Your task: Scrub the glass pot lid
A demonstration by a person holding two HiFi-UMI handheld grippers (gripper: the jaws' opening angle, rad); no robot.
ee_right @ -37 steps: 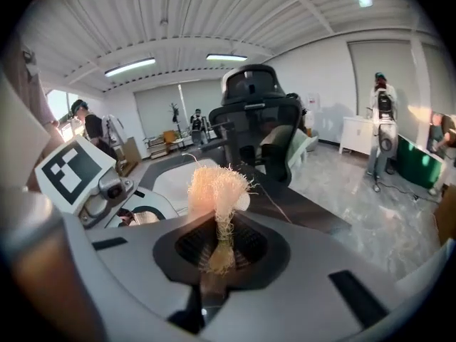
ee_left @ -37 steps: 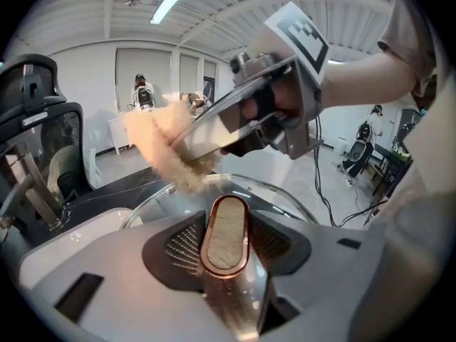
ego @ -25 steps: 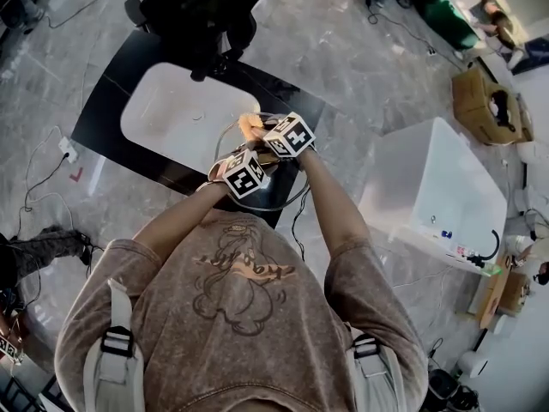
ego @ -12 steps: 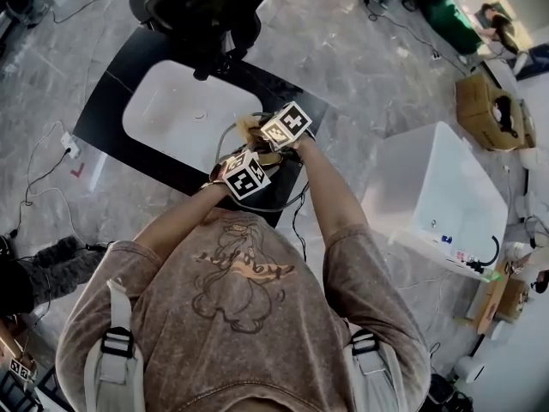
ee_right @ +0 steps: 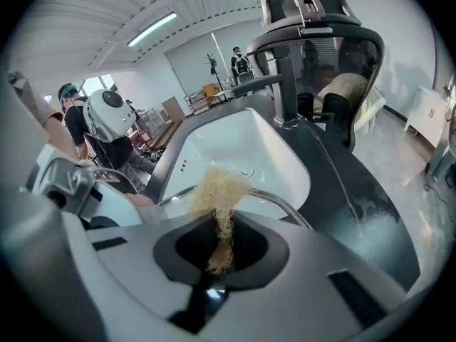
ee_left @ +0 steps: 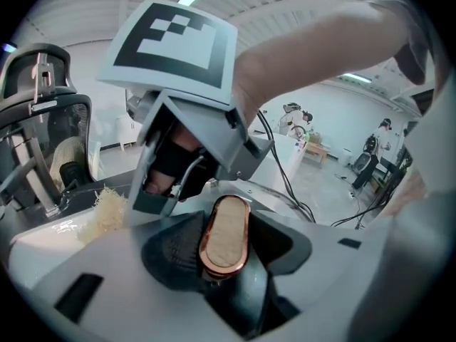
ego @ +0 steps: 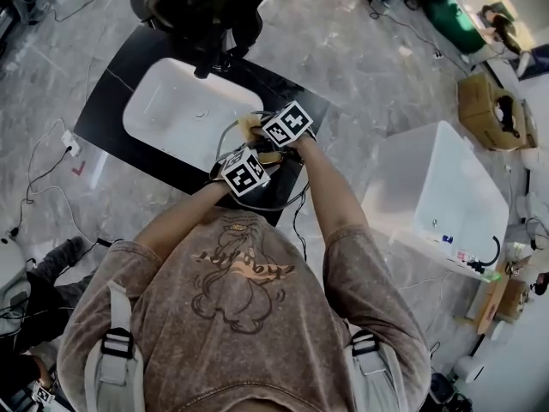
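Note:
The glass pot lid (ego: 286, 197) is held over the black counter beside the sink. Its wood-topped, copper-rimmed knob (ee_left: 224, 235) sits between the jaws of my left gripper (ee_left: 225, 251), which is shut on it. My right gripper (ee_right: 222, 242) is shut on a pale fibrous scrubber (ee_right: 219, 191), and the tuft rests against the lid by its metal rim (ee_right: 282, 205). In the head view the two marker cubes, left (ego: 244, 172) and right (ego: 287, 126), sit close together over the lid, with the scrubber (ego: 249, 125) poking out beyond them. In the left gripper view the scrubber (ee_left: 107, 209) shows at the left.
A white sink (ego: 184, 110) is set into the black counter (ego: 103, 110), with a dark faucet (ee_right: 283, 84) at its far side. A black office chair (ee_right: 317, 55) stands behind the counter. A white table (ego: 437, 191) is to my right. Cables lie on the floor.
The right gripper has tilted a little and edged toward the sink with the scrubber. The left gripper and the lid have stayed put.

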